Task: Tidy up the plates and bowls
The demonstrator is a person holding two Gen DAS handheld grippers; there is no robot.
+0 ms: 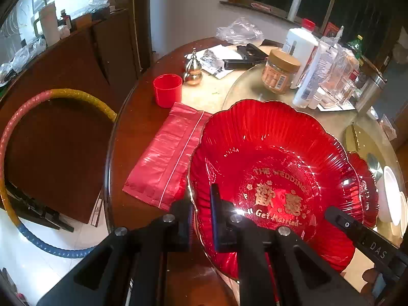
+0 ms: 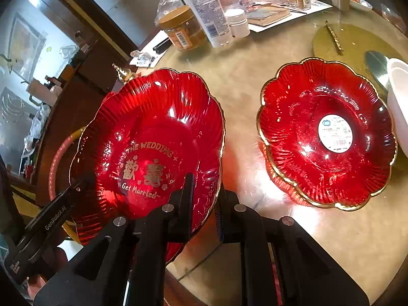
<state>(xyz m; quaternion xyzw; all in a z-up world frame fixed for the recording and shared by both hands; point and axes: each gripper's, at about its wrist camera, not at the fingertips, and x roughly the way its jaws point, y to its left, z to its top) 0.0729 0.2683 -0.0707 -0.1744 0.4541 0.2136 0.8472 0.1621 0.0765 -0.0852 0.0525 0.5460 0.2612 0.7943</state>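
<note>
Two grippers on one plate here: the left gripper [image 1: 201, 219] and the right gripper [image 2: 204, 204] both have their jaws clamped tight on the near rim of the red wedding plate [image 2: 153, 132], tilted up over the surface [image 2: 242, 81] edge. Gold writing reads "THE WEDDING" and "Get Married". To its right, a stack of two more red plates [image 2: 293, 117] lies flat, a round barcode sticker [image 2: 335, 134] in the middle. One white bowl [image 2: 400, 97] sits at the far right. "GenRobot.AI" marks the left gripper.

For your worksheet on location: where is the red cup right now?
In the left wrist view, the red cup stands upper left of centre, beside the gold gourd.
</note>
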